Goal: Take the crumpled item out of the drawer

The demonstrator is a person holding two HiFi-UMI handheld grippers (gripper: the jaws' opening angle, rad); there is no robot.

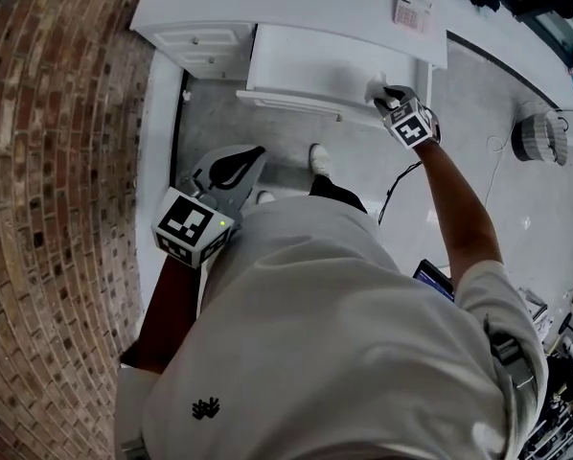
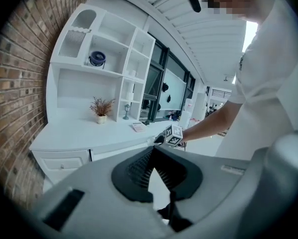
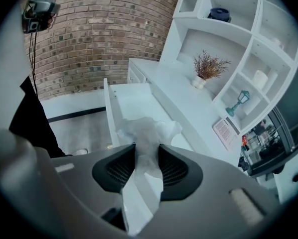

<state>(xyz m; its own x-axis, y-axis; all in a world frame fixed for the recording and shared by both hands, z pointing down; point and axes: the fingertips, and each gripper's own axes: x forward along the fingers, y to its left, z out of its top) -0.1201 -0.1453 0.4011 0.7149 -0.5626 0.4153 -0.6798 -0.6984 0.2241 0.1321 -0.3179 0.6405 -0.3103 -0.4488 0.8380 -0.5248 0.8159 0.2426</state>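
Note:
The white drawer stands pulled out from under the desk. My right gripper hangs over its right front corner, shut on the crumpled white item. In the right gripper view the crumpled item bulges out ahead of the right gripper and runs back between the black pads, above the drawer's pale inside. My left gripper is held low by the person's body, left of the drawer and apart from it. The left gripper has its tips touching, with nothing between them.
A brick wall runs along the left. A small cabinet with drawers stands left of the open drawer. On the desktop are a calculator and a potted dry plant, with white shelves above. A round device sits on the floor at right.

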